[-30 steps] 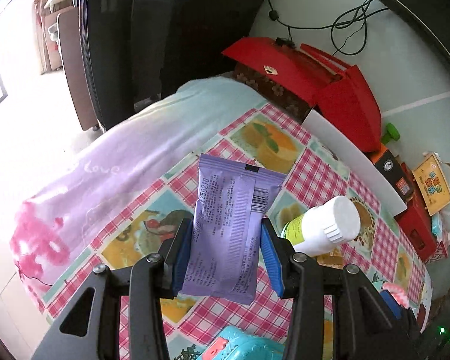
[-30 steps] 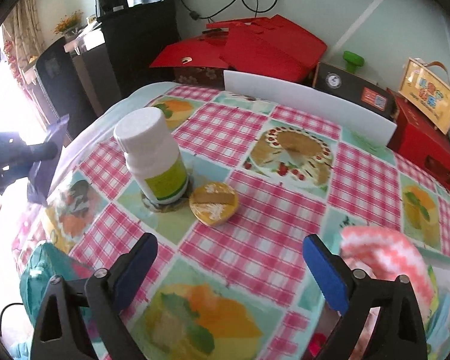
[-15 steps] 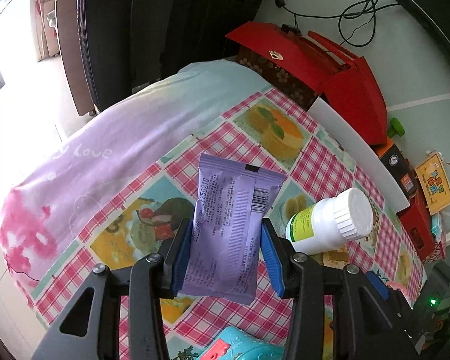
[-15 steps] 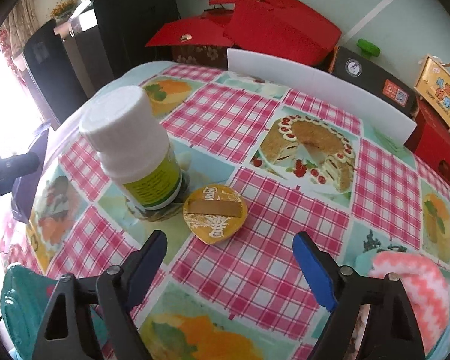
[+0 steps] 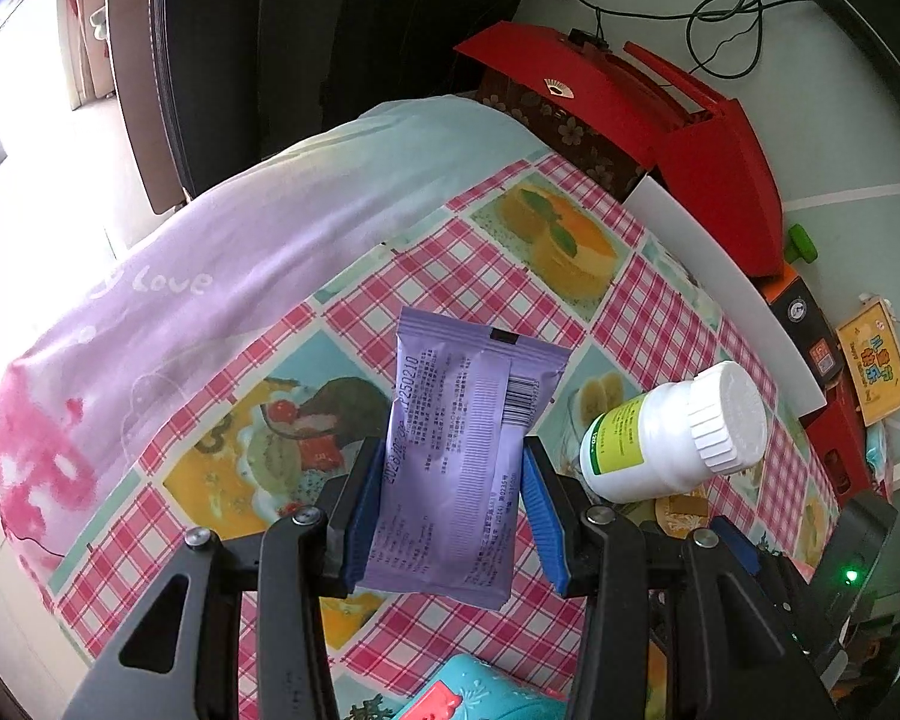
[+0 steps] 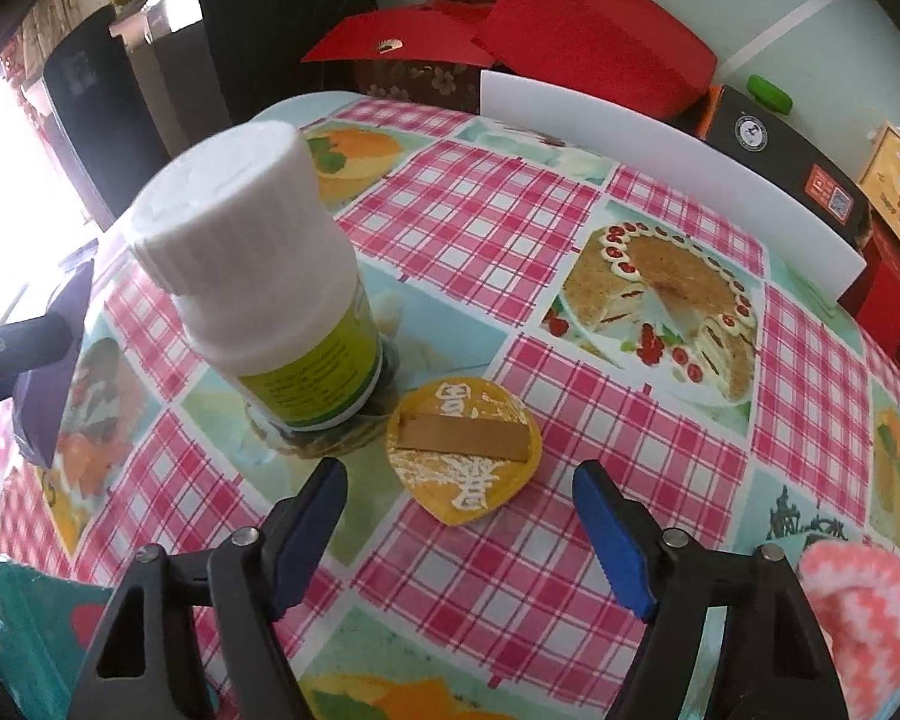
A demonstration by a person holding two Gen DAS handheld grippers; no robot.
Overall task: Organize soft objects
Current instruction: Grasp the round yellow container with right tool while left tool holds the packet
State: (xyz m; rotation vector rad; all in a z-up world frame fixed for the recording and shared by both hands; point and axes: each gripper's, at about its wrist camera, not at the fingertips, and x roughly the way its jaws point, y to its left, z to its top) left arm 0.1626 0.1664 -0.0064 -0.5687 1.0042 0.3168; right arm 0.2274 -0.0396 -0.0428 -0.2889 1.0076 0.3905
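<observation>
Firmly between left tongs (image 5: 455, 516): upright purple packet (image 5: 459, 462).

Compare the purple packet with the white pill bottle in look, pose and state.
The purple packet is flat, flexible and printed with text and a barcode; the white pill bottle is a rigid cylinder with a ribbed cap and a green-yellow label. The packet is clamped in the left tool above the table; the bottle stands upright on the checked tablecloth, ungripped, ahead of the open right tool. Both appear sealed.
</observation>
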